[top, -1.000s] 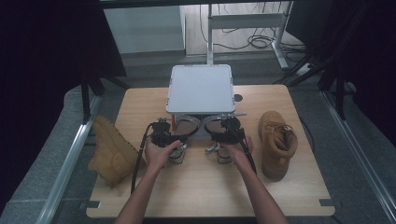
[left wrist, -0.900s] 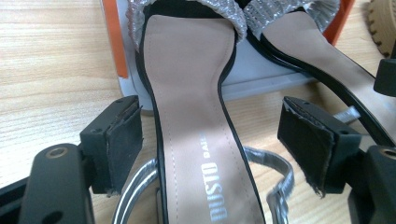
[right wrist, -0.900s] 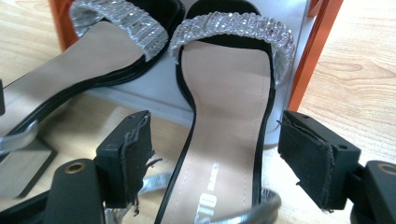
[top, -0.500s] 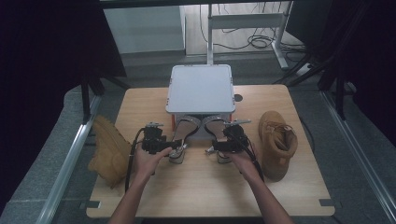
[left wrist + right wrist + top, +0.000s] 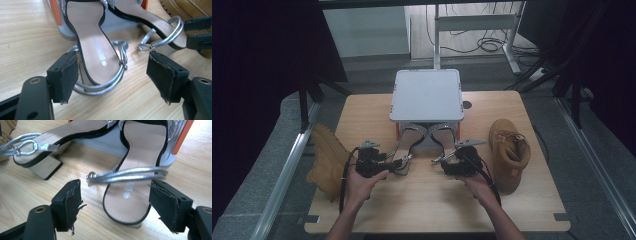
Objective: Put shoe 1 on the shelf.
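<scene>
— What sits around the work?

— On the light wooden table [image 5: 422,210], a tan suede boot [image 5: 508,152] stands at 3 o'clock from the sandals, well apart. A second tan boot [image 5: 326,160] lies at 9 o'clock, at the table's edge. Nothing stands between the grippers and the heels.

— Any container?

— A flat grey box with orange corners [image 5: 427,95] at 12 o'clock. The toes of both sandals are tucked under its near edge; the heels stick out toward 6 o'clock.

— And the grippers?

— The left gripper [image 5: 112,75] is released, its jaws spread either side of the left silver-strapped, tan-insoled heeled sandal [image 5: 96,50], touching nothing. The right gripper [image 5: 115,200] is likewise spread wide around the heel of the right silver-strapped sandal [image 5: 135,167], its ankle strap [image 5: 127,176] arching between the pads.
</scene>
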The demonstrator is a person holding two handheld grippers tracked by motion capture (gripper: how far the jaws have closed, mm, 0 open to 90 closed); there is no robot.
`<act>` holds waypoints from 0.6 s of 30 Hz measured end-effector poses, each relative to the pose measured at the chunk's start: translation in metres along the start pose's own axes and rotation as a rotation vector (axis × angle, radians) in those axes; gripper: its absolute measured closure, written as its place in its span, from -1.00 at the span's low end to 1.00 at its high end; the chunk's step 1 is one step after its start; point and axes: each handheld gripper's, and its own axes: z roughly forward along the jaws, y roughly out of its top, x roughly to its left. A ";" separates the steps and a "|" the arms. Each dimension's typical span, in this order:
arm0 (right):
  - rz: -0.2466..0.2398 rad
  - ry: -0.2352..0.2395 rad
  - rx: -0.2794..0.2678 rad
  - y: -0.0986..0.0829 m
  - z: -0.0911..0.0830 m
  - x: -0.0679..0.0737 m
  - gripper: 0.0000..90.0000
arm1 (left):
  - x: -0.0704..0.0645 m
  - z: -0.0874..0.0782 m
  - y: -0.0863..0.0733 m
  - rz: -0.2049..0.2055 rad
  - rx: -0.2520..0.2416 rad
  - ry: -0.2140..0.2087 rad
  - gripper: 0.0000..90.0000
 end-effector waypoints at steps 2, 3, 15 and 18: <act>-0.004 0.004 -0.008 -0.005 -0.001 0.000 -0.40 | 0.000 -0.001 -0.004 0.003 0.000 -0.003 -0.43; -0.004 0.004 -0.008 -0.005 -0.001 0.000 -0.40 | 0.001 -0.002 -0.007 0.003 0.001 -0.001 -0.43; -0.023 0.009 -0.056 -0.027 -0.004 -0.005 -0.33 | -0.002 -0.007 -0.032 0.037 -0.012 0.004 -0.41; -0.023 0.011 -0.071 -0.033 -0.004 -0.006 -0.32 | -0.004 -0.008 -0.038 0.048 -0.019 0.003 -0.41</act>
